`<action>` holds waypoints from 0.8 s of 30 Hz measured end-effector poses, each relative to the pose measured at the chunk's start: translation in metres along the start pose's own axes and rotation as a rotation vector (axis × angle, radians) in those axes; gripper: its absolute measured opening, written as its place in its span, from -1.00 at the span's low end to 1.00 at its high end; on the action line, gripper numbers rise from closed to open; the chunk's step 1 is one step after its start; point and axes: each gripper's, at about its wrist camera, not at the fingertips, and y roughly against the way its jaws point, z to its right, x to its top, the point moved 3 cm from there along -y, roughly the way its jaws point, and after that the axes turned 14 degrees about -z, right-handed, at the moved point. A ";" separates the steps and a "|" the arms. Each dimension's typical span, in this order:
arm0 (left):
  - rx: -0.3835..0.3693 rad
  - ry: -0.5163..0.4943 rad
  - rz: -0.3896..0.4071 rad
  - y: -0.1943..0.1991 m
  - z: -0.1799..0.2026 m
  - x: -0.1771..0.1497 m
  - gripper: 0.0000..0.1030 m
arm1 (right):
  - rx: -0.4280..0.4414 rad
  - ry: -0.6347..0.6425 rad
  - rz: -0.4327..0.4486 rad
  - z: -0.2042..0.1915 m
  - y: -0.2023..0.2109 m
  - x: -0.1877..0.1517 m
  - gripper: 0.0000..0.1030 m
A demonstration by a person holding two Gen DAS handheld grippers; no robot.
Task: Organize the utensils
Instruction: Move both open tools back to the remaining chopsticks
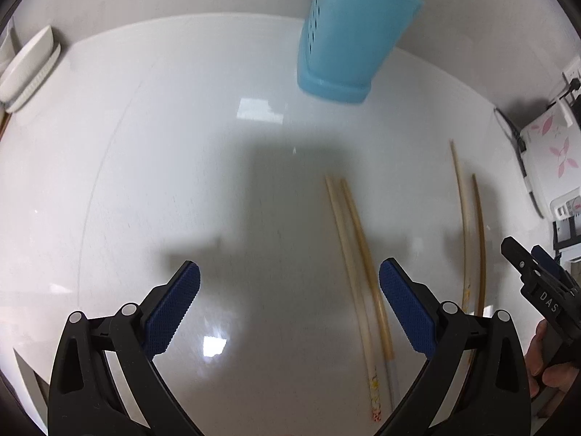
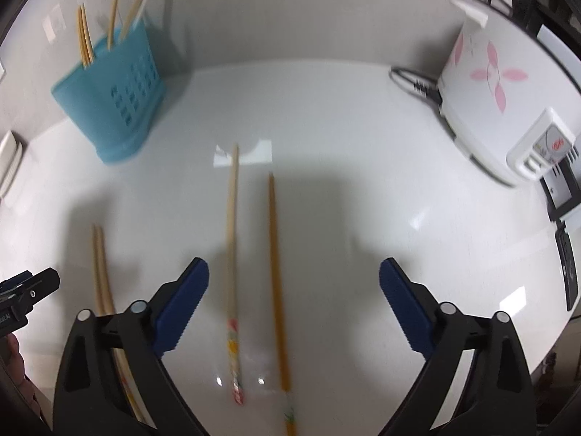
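A blue perforated utensil holder (image 1: 341,40) stands at the back of the white counter with several chopsticks in it; it also shows in the right wrist view (image 2: 112,98). My left gripper (image 1: 289,301) is open and empty above the counter, with a pair of chopsticks (image 1: 357,258) lying just inside its right finger. My right gripper (image 2: 294,298) is open and empty, with a pale chopstick (image 2: 232,254) and a darker chopstick (image 2: 276,272) lying between its fingers. This second pair (image 1: 472,229) lies to the right in the left wrist view.
A white rice cooker with pink flowers (image 2: 497,105) and its cable stand at the right. A white dish (image 1: 29,65) sits at the far left. The counter meets a wall behind the holder. The right gripper (image 1: 537,283) shows at the left wrist view's right edge.
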 end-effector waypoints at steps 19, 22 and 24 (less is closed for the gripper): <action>0.083 0.003 -0.142 -0.041 0.022 -0.043 0.76 | -0.003 0.085 -0.212 0.000 -0.025 -0.024 0.26; 0.109 0.004 -0.147 -0.044 0.028 -0.042 0.68 | 0.001 0.091 -0.235 -0.002 -0.026 -0.024 0.17; 0.143 -0.002 -0.154 -0.043 0.031 -0.044 0.53 | 0.002 0.089 -0.249 -0.002 -0.028 -0.024 0.14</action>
